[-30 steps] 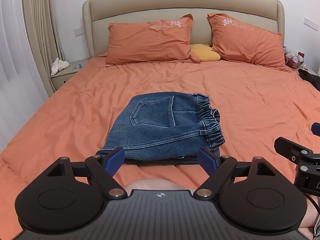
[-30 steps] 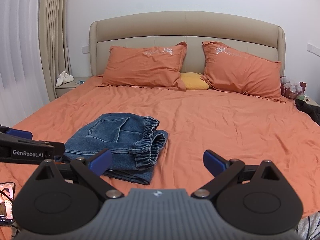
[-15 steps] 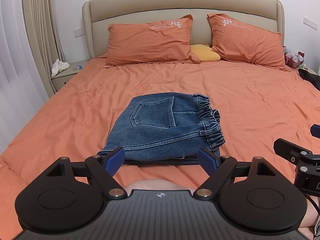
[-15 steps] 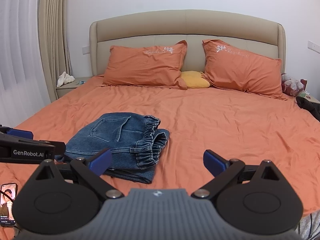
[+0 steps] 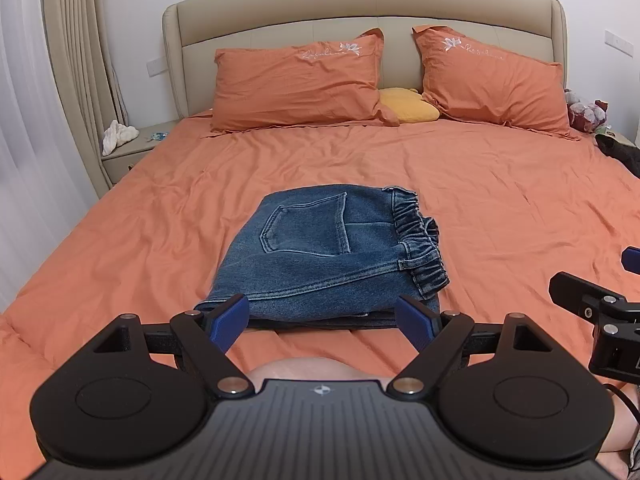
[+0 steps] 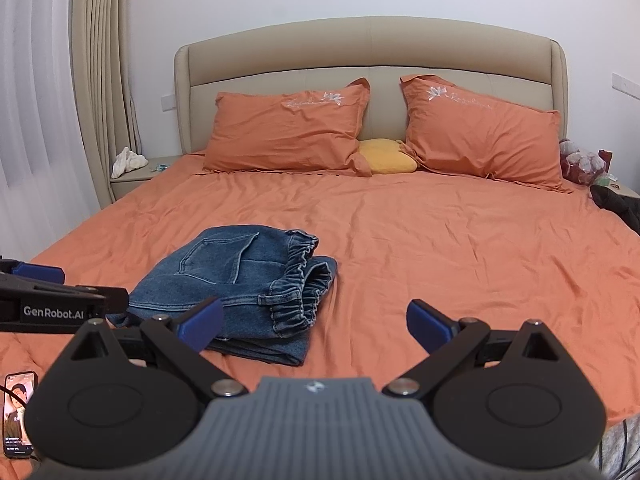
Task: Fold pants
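Only the right wrist view shows a phone point(image 6: 18, 414) beside folded pants point(image 6: 244, 284).

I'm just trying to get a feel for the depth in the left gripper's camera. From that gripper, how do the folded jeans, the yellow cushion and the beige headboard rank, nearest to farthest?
1. Folded jeans: straight ahead on the orange bedspread, just beyond the open left gripper.
2. Yellow cushion: far end, between the two orange pillows.
3. Beige headboard: behind the pillows, against the wall.
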